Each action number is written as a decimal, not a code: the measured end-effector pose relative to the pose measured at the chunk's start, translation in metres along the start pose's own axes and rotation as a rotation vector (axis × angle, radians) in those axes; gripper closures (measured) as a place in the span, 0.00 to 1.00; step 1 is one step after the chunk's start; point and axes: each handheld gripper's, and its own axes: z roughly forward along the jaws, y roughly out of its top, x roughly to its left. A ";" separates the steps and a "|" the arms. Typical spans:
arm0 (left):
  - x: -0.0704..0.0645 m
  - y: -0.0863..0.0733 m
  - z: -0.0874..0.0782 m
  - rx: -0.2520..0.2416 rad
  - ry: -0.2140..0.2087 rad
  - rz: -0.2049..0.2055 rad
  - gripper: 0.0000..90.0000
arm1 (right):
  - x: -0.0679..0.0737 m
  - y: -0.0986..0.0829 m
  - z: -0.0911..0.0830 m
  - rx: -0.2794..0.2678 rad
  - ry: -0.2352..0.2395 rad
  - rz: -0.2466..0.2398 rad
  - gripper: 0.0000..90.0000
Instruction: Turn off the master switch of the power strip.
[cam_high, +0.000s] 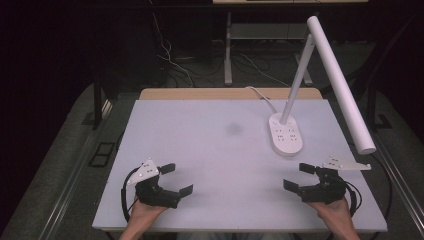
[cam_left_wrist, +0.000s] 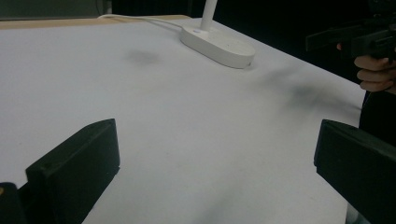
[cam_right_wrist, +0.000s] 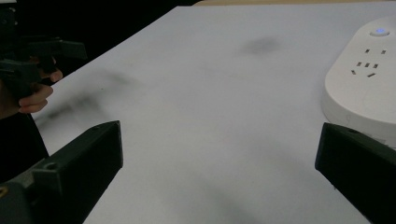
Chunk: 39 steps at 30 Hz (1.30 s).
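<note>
A: Lamp (cam_high: 299, 80), where?

B: On the far right part of the table (cam_high: 200, 150), upright on its white base (cam_high: 286, 135). Just ahead of the right gripper (cam_high: 297, 176), not touching it.

A: And the jaws?

B: Spread wide on both. Nothing between them. Same for the left gripper (cam_high: 179, 179), down at the near left, well apart from the lamp.

A: Why held like that?

B: Looks like getting ready. Open jaws, low over the table, pointing forward and a bit inward. Probably the right one for the lamp, being so near. Base just past one jaw in the right gripper view.

A: Why put there, off to the side?

B: Likely to keep the middle free, and to let the cord (cam_high: 262, 97) run off the far edge behind it.

A: Room to move?

B: Lots in the middle. Just a faint dark smudge (cam_high: 234, 129) there, flat, no bump. Plenty of space for the left gripper.

A: And on the right?

B: Tighter. Long light bar (cam_high: 340, 82) leaning out over the right edge, with the low end up in the air near the right gripper. Easy to bump when lifting. Near edge of the table close behind both grippers, right edge close too.

A: So?

B: Best to go in low and slow from the front, toward the base, and mind the bar overhead.
</note>
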 end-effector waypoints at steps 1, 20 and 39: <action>0.000 0.000 0.000 0.000 0.001 -0.001 0.00 | 0.000 0.000 0.000 0.004 -0.001 -0.006 0.00; 0.004 -0.001 -0.001 -0.003 0.002 -0.007 0.00 | 0.005 0.000 0.003 0.057 0.005 -0.023 0.00; 0.004 -0.002 -0.003 -0.005 0.008 -0.028 0.00 | 0.002 0.005 0.012 0.124 -0.005 -0.042 0.00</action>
